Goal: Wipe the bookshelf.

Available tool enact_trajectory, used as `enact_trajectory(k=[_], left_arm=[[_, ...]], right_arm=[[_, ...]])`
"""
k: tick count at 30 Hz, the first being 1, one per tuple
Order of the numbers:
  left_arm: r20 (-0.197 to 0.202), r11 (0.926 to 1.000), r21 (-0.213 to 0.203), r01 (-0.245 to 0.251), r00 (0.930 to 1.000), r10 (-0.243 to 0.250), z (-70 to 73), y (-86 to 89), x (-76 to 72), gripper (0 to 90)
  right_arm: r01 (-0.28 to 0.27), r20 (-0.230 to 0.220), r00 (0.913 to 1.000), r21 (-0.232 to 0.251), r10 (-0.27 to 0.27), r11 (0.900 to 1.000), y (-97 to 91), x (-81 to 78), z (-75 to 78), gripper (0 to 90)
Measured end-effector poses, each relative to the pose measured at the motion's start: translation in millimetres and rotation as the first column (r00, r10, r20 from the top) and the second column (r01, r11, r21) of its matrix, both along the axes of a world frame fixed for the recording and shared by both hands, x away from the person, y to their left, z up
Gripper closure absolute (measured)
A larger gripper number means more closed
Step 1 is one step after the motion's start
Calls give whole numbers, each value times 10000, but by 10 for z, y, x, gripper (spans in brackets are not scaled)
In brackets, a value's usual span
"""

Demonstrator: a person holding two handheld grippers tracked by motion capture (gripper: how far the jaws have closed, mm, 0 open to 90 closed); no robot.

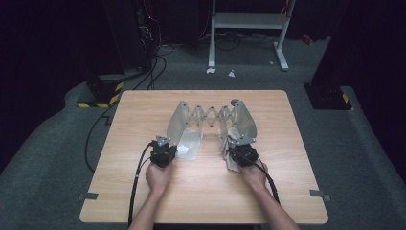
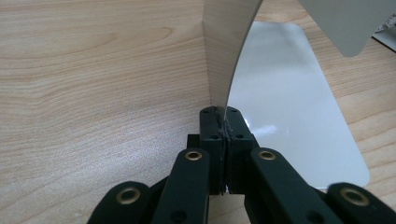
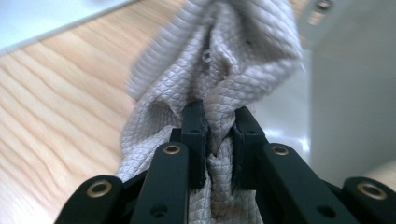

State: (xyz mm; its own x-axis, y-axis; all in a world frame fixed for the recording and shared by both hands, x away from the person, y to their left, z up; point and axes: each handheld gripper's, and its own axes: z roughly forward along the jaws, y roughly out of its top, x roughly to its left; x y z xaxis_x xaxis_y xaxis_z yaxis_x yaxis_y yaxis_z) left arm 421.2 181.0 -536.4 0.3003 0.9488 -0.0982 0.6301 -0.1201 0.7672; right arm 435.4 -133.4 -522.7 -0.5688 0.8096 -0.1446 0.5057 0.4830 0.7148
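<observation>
On the pale wooden table, at centre frame of the high view, we see a grey plastic folding board with an accordion scissor hinge across its back. Its left and right panels stand raised, and one flat pale panel lies on the wood just below the hinge.

Left of centre, our left hand holds the left gripper, a black two-jaw tool with a cable trailing toward the lower edge of the frame. In the left gripper view, at lower centre, its jaws are pressed together on the bottom edge of a thin, curved grey plastic flap, which rises from the jaws to the top of the frame. To the right of that flap, the flat panel rests on the wood grain.

Right of centre in the high view, our right hand holds the right gripper against the foot of the right raised panel. A beige quilted cloth hangs bunched just left of it. In the right gripper view the jaws pinch a thick fold of this cloth, which bulges above them toward the upper centre, slightly blurred. Grey plastic stands close behind the cloth at the right edge.
</observation>
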Motion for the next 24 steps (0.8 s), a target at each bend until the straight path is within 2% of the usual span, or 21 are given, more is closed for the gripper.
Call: enact_trajectory(k=[4,6,8,10,12,15,19,21,24], left_arm=[[69,9998,220,6,10000,-8,4,-19,7,882],[51,9999,150,7,10000,-7,2,-13,3,882],[15,10000,27,-5,10000,5,0,-3,4,883],[-26,9999,-126,1,10000,-1,-1,6,7,882],[-3,10000,-45,19,10000,-19,0,2,7,882],[-3,10000,-36,23,10000,-23,0,2,6,882],[2,10000,-10,20,10000,-20,0,0,5,882],[17,10000,45,2,10000,-2,1,-4,4,882],[18,10000,42,1,10000,-1,1,-4,4,882]], right_arm=[[382,-385,9986,700,-356,9968,-95,93,-7,790],[383,-341,9988,662,-361,9971,-53,76,-7,790],[131,-291,9995,757,-109,9970,15,-8,-22,790],[-190,63,9998,450,187,9988,69,-88,-42,790],[-370,-23,9993,319,370,9988,45,-102,-23,789],[-47,40,10000,13,47,10000,-58,-113,-8,789],[406,25,9992,552,-408,9977,-132,-104,-34,791],[270,2,9996,733,-271,9969,-80,-116,-43,791],[-157,23,9999,481,156,9987,-8,-157,-34,790]])
